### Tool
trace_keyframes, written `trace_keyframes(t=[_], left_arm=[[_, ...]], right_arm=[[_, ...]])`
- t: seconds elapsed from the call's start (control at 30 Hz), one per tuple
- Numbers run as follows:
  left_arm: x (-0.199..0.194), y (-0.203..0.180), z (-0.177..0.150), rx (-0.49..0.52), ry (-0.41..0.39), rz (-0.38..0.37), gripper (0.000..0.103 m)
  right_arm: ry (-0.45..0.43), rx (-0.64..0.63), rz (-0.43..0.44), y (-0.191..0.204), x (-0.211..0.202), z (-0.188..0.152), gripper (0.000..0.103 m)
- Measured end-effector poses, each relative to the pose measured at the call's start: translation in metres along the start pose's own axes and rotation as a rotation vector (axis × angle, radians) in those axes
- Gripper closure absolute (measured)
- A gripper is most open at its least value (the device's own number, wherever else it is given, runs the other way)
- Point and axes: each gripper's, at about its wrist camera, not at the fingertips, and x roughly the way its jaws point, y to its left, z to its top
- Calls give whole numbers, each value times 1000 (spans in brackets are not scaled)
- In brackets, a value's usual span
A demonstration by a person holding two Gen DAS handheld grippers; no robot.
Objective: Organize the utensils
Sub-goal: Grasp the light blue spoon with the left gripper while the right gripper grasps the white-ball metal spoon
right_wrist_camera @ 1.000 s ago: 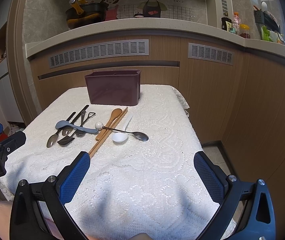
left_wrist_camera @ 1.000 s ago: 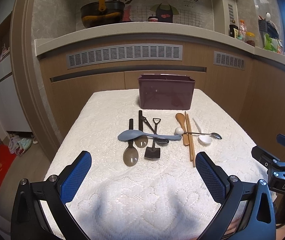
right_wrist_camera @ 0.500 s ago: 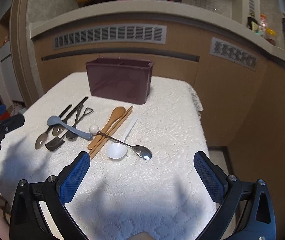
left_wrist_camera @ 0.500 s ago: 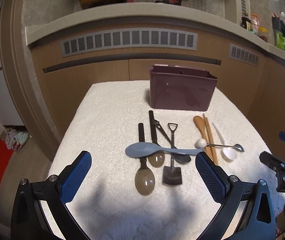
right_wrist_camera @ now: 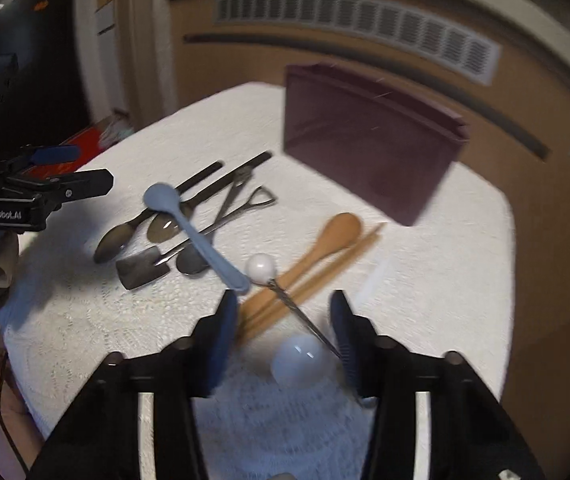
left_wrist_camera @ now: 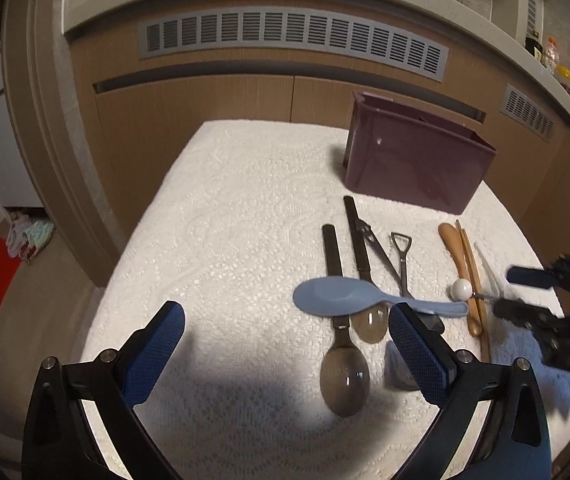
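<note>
1. Seen from the left wrist: left gripper (left_wrist_camera: pixel 285 340) spread wide above a white lace tablecloth (left_wrist_camera: pixel 225 216), nothing between its blue pads (left_wrist_camera: pixel 153 352).
2. Just ahead of its right pad: a pale blue spoon (left_wrist_camera: pixel 337 296) lying crosswise over two dark-handled spoons (left_wrist_camera: pixel 343 368) and a small shovel-shaped spoon (left_wrist_camera: pixel 401 256).
3. Further right: a wooden spoon (left_wrist_camera: pixel 451 236) and chopsticks (left_wrist_camera: pixel 471 264) side by side, crossed by a thin metal spoon with a white ball end (left_wrist_camera: pixel 462 289).
4. Behind the row, toward the cabinet fronts: a maroon utensil box (left_wrist_camera: pixel 417 164), standing apart from every utensil.
5. From the right wrist, blurred: right gripper (right_wrist_camera: pixel 283 320) pointing down over the near end of the row, jaws just narrowed and now partly closed.
6. Between its fingers: the bowl of a white ceramic spoon (right_wrist_camera: pixel 299 362) and the metal spoon's twisted shaft (right_wrist_camera: pixel 297 308); right pad close against the shaft, actual contact impossible to confirm through the blur.
7. Left pad just beside the chopsticks' near tips.
8. At the frame's left edge: the other gripper, above the tablecloth's edge.
</note>
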Motion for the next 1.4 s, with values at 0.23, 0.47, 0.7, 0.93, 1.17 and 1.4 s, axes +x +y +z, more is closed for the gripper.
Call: trace_keyframes(t=[0.23,0.47,0.7,0.93,1.17,1.4], left_arm=[[13,0,-10,-9,73,-28,4],[11,-4,-9,-6,85,-47,4],[22,-7,0,-77,211,-235,29],[54,-11,25,-208,318,-328,31],[94,-24,56,-233,357,-288,31],[127,-53,87,-173,370,-190,31]], right_arm=[[14,-54,-3,7,16,11,67],[46,-36,-1,7,26,7,67],[36,56,-22,-9,8,-6,56],[-3,99,-90,-22,-9,-21,45],[-21,131,-107,-29,-19,-32,39],[-34,111,-178,-25,-17,-35,33]])
